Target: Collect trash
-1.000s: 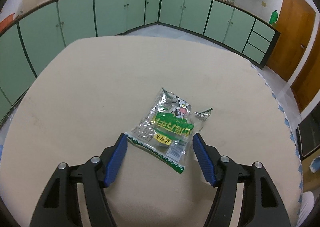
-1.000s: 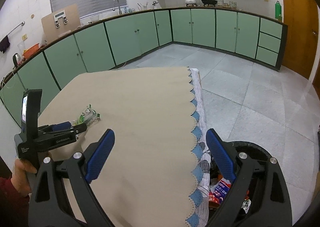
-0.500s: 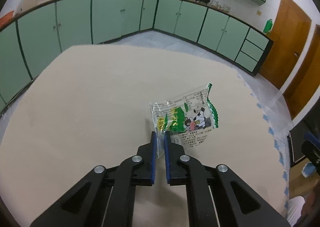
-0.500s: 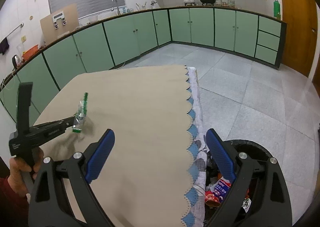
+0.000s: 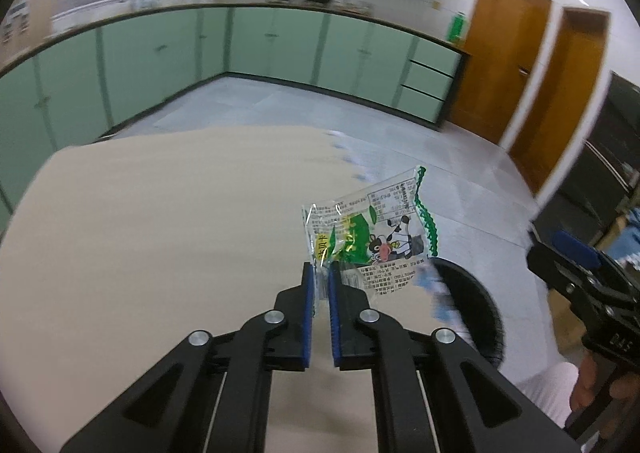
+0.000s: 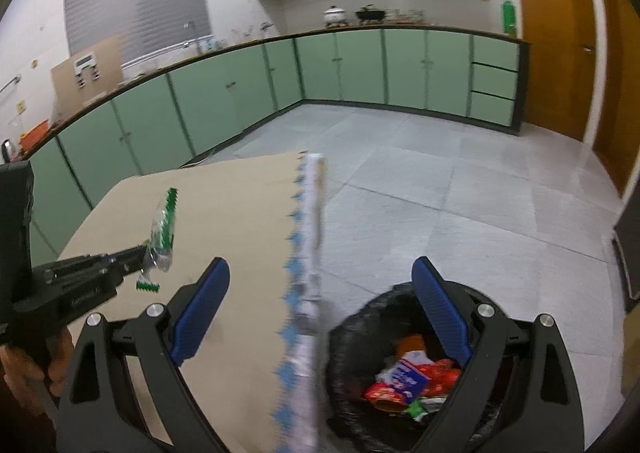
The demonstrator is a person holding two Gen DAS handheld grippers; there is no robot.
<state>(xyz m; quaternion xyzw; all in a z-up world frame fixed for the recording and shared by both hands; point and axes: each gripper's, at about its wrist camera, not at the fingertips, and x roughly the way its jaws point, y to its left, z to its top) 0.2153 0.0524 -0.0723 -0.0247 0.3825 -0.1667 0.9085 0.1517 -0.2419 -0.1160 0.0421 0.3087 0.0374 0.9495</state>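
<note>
the left gripper (image 5: 323,285) is clamped on one corner of the snack wrapper (image 5: 370,231), so the clear film hangs free above the table (image 5: 160,237) instead of dragging on its cloth. a corner pinch like this suits light, floppy plastic and should let it drop cleanly once the jaws part. the gripper tilts downward and aims toward the trash bin (image 5: 476,309), which stands on the floor just beside the table's scalloped edge, already holding other wrappers. the wrapper is not yet over the bin. the right gripper (image 6: 320,305) holds nothing, its blue pads spread wide, angled down with the bin (image 6: 360,317) showing between them.
</note>
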